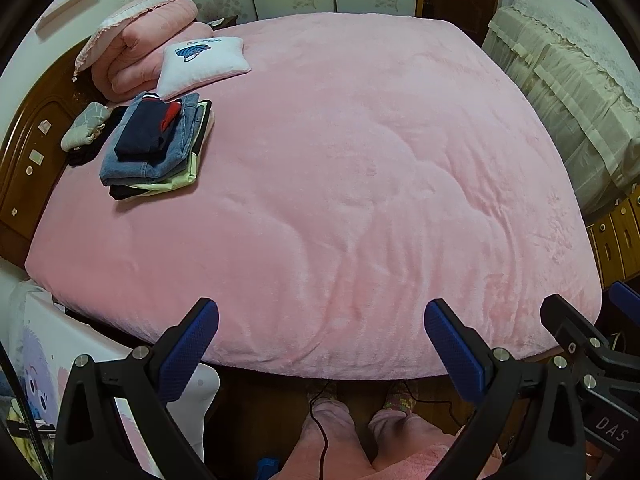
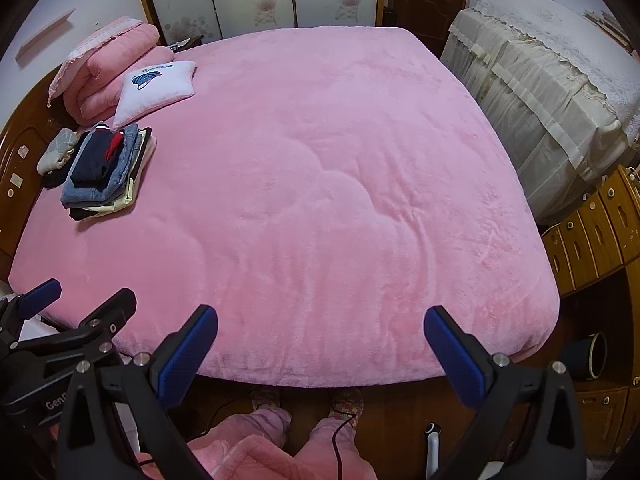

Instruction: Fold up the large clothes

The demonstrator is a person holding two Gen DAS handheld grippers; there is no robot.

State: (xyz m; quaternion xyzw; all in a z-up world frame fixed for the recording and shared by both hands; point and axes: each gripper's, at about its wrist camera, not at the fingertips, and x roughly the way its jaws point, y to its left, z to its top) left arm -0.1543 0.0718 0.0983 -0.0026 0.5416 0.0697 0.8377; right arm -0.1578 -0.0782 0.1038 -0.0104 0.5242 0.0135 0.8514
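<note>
We hold the left gripper (image 1: 321, 334) and right gripper (image 2: 321, 334) spread wide, empty, at the bed's (image 1: 360, 184) near edge. Reaching carelessly for the folded stack (image 1: 154, 148) by the headboard could topple it.

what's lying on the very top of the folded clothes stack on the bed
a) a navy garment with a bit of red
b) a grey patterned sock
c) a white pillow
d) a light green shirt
a) A folded navy garment with a red patch tops the stack of clothes, lying on the denim; the light green piece sits near the bottom, and the white pillow lies apart on the bed.
</note>
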